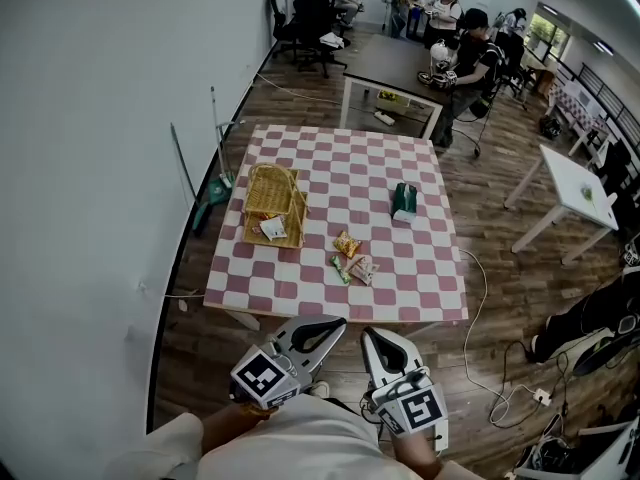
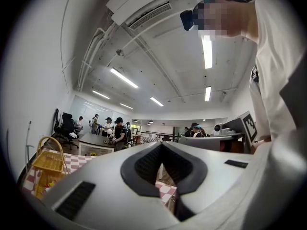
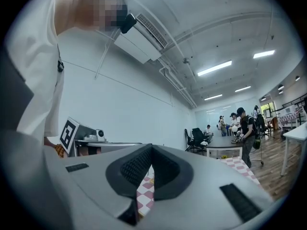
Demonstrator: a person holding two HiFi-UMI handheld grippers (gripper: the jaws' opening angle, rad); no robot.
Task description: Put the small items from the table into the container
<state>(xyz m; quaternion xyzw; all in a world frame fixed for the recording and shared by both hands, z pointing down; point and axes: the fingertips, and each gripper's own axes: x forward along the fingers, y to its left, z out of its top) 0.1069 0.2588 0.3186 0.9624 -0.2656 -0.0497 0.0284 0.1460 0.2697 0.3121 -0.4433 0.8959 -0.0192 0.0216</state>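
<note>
Jaws together and empty, grey left gripper (image 1: 335, 325) and right gripper (image 1: 371, 339) hang short of colourful snack packets (image 1: 352, 256) just ahead, yellow wicker basket (image 1: 272, 204) ahead-left, apparently poised for a pick.

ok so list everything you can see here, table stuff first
table: 1, pink and white checked cloth, centre
basket: 1, tan wicker, left side of table, white packet inside
green pack: 1, right side of table
snack packets: about 3, orange, green, pale, front middle of table
white table: 1, far right
dark table: 1, behind, people around it
office chairs: black, back left
left gripper: 1, grey, shut, empty, bottom edge
right gripper: 1, grey, shut, empty, bottom edge
</note>
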